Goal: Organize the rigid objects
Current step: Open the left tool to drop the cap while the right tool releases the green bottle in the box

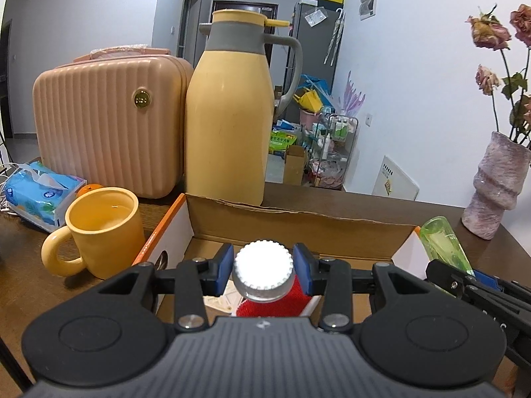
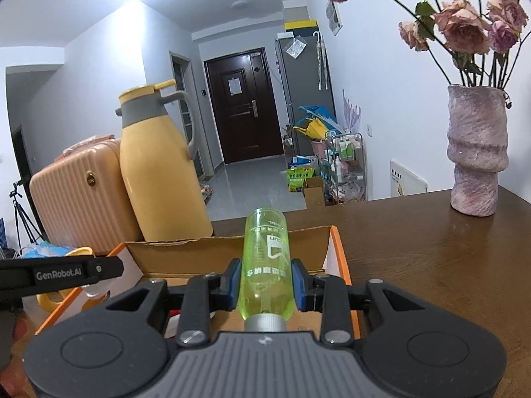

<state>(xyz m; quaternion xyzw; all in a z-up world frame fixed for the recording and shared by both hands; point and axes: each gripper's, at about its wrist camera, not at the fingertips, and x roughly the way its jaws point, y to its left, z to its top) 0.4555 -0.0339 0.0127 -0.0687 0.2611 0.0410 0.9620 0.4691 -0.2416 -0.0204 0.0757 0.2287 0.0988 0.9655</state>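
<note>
My left gripper (image 1: 263, 265) is shut on a red bottle with a silver ribbed cap (image 1: 264, 270), held over the open cardboard box (image 1: 298, 229). My right gripper (image 2: 265, 282) is shut on a clear green bottle (image 2: 265, 265), whose base points away from the camera, held above the same box (image 2: 186, 255). The green bottle (image 1: 444, 242) and the right gripper also show at the right edge of the left wrist view. The left gripper's arm (image 2: 59, 273) shows at the left of the right wrist view.
A yellow mug (image 1: 103, 232) stands left of the box. Behind it are a yellow thermos jug (image 1: 229, 116), a pink ribbed case (image 1: 109, 122) and a tissue pack (image 1: 39, 192). A pink vase with dried roses (image 2: 476, 152) stands on the brown table (image 2: 431, 265) at the right.
</note>
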